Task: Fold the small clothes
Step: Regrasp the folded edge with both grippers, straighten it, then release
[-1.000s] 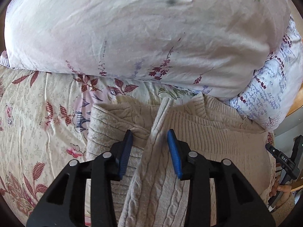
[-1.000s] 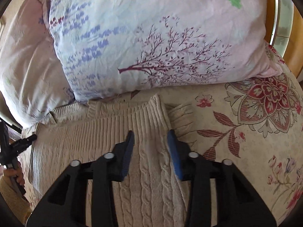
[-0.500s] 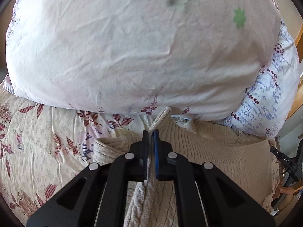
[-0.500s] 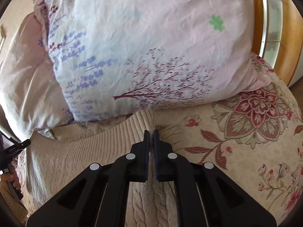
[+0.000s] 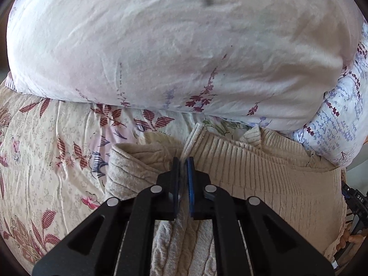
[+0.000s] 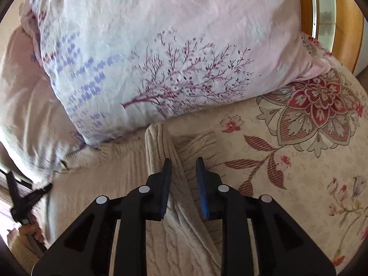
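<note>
A cream cable-knit sweater (image 5: 271,184) is spread on a bed covered by a flowered sheet (image 5: 46,156), its ribbed edge lying just below two pillows. In the left wrist view, the left tool (image 5: 183,161) is seen pinched almost fully together, with a raised fold of the sweater's ribbed edge clamped between its blue-lined fingers (image 5: 190,184). The fold stands up ahead of the fingertips, and a bunched sleeve-like part of the knit is seen just to the left of the tool. A large white pillow (image 5: 172,46) fills the view ahead of the tool, and a second pillow (image 5: 340,124) with a lilac print is tucked at its right side.

In the right wrist view, the right tool (image 6: 184,162) is held partly open above the sweater (image 6: 99,184). A ridge of ribbed knit runs between its fingers, but nothing is gripped; a clear gap is seen on each side of the ridge. The printed pillow (image 6: 161,57) lies ahead of this tool, and the flowered sheet (image 6: 299,138) extends to its right. A wooden frame (image 6: 345,23) is visible at the far right, beyond the pillow.
</note>
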Motion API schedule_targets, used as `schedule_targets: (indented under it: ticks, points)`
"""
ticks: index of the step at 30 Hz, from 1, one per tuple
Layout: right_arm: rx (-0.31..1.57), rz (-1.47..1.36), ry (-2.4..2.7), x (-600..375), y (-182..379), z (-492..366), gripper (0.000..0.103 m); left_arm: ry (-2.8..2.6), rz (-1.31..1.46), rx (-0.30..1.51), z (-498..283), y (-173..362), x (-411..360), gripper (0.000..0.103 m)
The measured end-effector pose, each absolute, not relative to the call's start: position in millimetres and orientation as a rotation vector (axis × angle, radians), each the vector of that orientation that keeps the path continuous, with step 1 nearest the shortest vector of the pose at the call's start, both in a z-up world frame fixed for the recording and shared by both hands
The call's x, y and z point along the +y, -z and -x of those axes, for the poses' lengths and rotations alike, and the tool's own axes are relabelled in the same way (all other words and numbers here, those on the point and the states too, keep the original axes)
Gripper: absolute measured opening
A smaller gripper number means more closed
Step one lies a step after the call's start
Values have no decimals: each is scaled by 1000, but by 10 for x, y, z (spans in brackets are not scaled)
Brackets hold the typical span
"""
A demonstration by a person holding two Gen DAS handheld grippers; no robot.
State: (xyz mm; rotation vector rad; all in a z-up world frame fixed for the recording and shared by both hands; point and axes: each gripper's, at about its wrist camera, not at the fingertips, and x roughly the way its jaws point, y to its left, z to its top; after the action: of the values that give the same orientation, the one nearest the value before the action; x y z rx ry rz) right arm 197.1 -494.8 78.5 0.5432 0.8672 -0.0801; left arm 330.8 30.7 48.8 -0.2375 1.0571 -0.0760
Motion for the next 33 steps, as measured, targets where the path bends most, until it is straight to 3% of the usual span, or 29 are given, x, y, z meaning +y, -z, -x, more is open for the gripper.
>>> schedule_targets:
  ticks: [3,6,7,8,16,18,20,21,22,23,33]
  points:
    - [897,-524,60,-4959,-795,-2005,29,80,248,1059,-3296,-486,326,7]
    - [950,-430,73,-4844,-749,-2122,29,79,255,1059,-3260,-486,409,7]
    - [947,-387,93,-4806,-753,-2133,13,78,252,1058,-3238,-500,457,7]
    - [933,-381,104,-4810,-772,-2130,6,76,246,1054,-3230,-520,475,6]
    - [988,-314,213,-4762,-810,-2238,5,34,214,1050,-3263,-555,496,6]
    - [997,-324,214,-4741,-876,-2246,12,47,227,1049,-3252,-588,490,10]
    - [971,-360,198,-4732,-1002,-2181,45,71,266,1040,-3184,-651,551,15]
    - [950,-362,193,-4726,-1072,-2110,53,81,281,1032,-3142,-680,594,19]
    - [923,-354,172,-4665,-1143,-2045,60,94,298,1022,-3086,-725,652,30]
    - [915,-347,148,-4667,-1215,-1965,61,105,314,1011,-3024,-766,716,39]
    - [971,-208,-51,-3684,-1096,-1694,63,134,486,1060,-2537,-648,1401,52]
